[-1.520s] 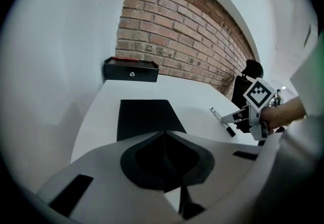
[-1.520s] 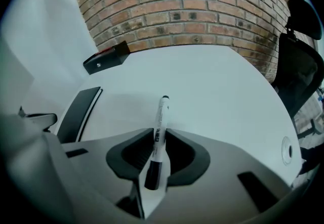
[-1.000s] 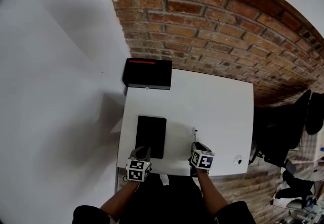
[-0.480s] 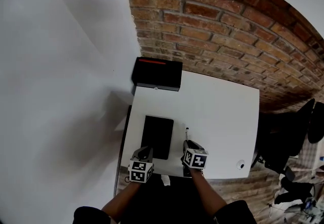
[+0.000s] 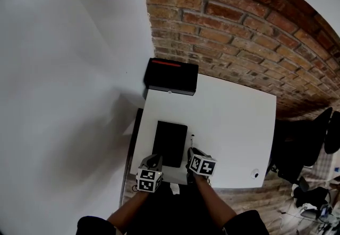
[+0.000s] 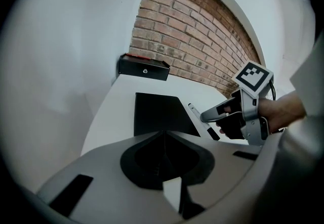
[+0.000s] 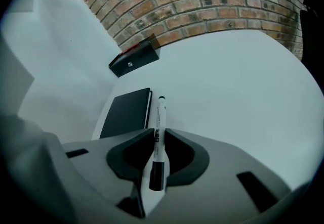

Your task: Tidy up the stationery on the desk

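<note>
Marker point(image 7: 160, 119), clamped in the right gripper point(image 7: 158, 134), has travelled until the black notebook point(image 7: 126, 114) lies just ahead-left. Left gripper point(image 6: 163, 139) is closed on nothing; set-down seems next.

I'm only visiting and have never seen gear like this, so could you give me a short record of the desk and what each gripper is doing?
Surface: white desk by a brick wall
Left gripper: jaws together, nothing held
Right gripper: shut on a white marker
Notebook: black, lying flat, just left of the marker
Black box: back left corner of the desk
</note>
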`<state>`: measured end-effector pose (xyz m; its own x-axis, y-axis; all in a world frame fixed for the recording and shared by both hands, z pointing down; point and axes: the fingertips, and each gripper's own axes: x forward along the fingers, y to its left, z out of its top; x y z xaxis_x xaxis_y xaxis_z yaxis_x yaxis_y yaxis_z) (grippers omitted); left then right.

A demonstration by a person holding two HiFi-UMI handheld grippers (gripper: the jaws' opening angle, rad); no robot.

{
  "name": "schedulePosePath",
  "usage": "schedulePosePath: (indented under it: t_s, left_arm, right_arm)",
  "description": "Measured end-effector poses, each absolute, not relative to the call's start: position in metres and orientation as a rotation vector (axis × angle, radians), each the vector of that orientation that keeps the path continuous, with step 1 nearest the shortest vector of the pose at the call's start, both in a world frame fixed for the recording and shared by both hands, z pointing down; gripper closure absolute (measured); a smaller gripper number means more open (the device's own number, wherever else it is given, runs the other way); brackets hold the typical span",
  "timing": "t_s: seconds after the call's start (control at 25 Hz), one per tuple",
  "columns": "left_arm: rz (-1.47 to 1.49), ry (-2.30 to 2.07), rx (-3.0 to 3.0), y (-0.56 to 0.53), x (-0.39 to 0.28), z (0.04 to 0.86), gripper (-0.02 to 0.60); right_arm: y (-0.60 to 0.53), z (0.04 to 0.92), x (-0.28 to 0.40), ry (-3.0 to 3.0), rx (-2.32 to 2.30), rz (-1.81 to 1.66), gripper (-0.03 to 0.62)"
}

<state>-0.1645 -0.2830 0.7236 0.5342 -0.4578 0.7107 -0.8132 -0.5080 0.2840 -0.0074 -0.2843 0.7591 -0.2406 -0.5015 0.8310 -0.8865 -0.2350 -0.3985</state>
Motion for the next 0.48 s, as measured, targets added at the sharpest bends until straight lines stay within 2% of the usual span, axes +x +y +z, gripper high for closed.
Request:
schedulePosePath:
  t_s: [0.48]
  left_arm:
    - [0.752, -0.977, 2.186, -0.294, -0.171, 0.724, 0.561]
  right_arm:
    - [-0.284, 0.767, -0.030, -1.669, 1.624, 1.500, 0.514]
